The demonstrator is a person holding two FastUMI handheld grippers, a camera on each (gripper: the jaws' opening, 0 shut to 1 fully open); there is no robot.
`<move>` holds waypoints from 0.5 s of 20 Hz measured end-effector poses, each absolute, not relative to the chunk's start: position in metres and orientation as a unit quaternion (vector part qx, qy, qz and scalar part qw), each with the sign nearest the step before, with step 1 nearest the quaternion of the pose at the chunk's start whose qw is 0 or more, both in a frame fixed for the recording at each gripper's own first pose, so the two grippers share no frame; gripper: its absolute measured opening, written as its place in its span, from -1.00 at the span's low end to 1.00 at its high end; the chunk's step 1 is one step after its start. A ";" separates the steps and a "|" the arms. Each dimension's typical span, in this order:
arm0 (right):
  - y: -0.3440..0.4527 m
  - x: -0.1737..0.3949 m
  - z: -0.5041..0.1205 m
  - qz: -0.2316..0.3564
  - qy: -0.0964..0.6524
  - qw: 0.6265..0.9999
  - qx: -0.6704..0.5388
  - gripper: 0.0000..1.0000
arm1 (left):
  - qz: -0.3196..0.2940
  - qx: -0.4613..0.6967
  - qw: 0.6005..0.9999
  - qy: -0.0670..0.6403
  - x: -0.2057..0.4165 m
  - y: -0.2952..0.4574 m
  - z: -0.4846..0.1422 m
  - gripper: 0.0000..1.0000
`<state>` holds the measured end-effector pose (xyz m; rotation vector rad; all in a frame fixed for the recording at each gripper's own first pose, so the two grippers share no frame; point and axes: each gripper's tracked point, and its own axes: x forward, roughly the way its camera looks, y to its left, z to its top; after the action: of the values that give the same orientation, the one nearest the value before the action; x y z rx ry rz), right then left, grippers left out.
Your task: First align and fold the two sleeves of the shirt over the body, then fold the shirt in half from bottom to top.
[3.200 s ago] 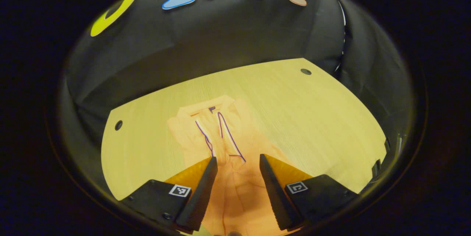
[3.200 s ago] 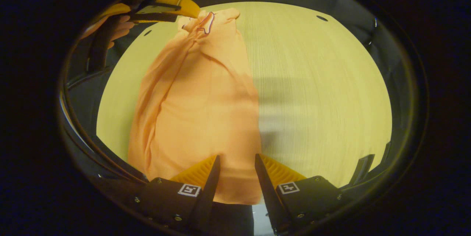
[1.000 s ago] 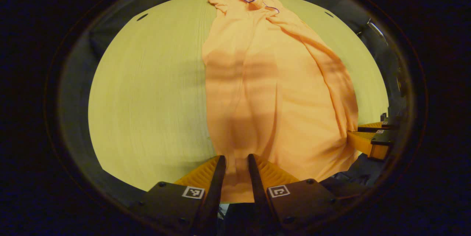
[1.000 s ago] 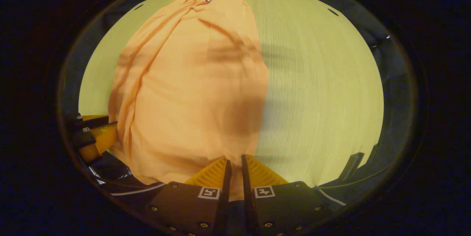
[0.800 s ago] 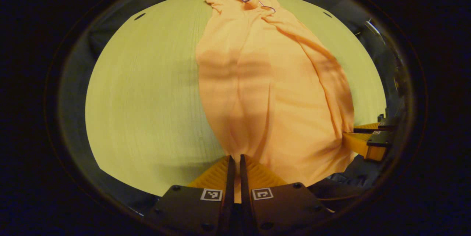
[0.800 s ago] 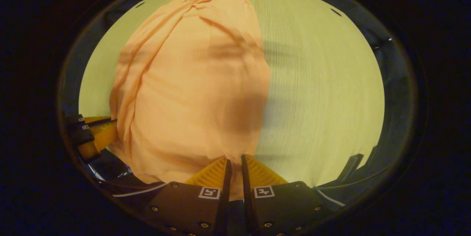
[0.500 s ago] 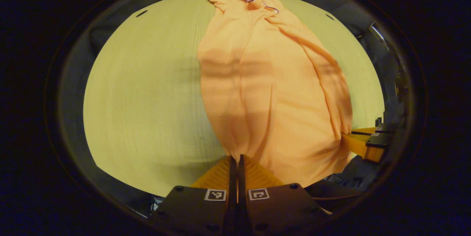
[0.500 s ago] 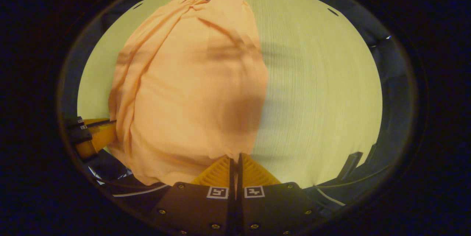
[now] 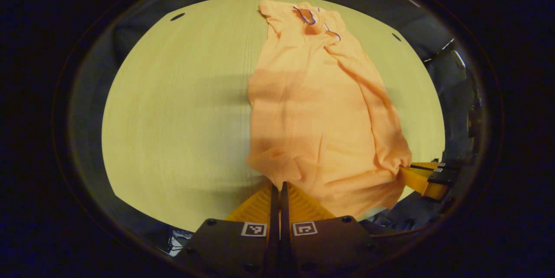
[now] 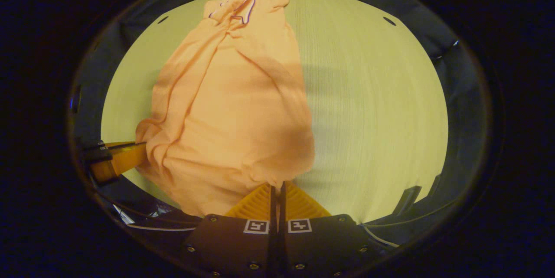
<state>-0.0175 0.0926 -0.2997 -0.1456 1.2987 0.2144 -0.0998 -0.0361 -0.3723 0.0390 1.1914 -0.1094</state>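
Note:
An orange shirt (image 9: 321,109) lies lengthwise on the pale wooden table (image 9: 173,109), sleeves folded over the body, its dark-trimmed collar (image 9: 308,14) at the far end. My left gripper (image 9: 278,186) is shut on the shirt's near left hem corner. In the right gripper view the same shirt (image 10: 234,109) stretches away, collar (image 10: 243,9) far off, and my right gripper (image 10: 276,186) is shut on the near right hem corner. Each view catches the other gripper at the shirt's opposite corner: the right gripper (image 9: 409,173) and the left gripper (image 10: 130,154). The hem is lifted and bunched between them.
Bare table (image 10: 373,109) extends to the right of the shirt in the right gripper view, and to the left of it in the left gripper view. Small dark holes (image 9: 177,17) mark the table's far corners. Black cloth walls surround the table.
Both grippers closed on the hem corners, then lifted and carried the hem forward. The shirt's near end has risen off the table and wrinkled, and the shirt looks shorter.

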 end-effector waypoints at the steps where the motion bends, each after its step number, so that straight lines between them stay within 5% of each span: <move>1: 0.095 -0.010 -0.293 0.101 0.597 0.794 -0.064 -0.97 | -0.052 0.018 0.830 0.555 -0.092 -0.036 -0.363 -0.84; 10: 0.120 0.118 -0.218 0.110 0.517 0.847 -0.056 -0.97 | -0.055 0.009 0.878 0.476 0.042 -0.036 -0.249 -0.84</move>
<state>0.1179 0.1197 -0.2180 -0.1191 1.0911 0.2325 0.0423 -0.0365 -0.2489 0.0192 0.9932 -0.1144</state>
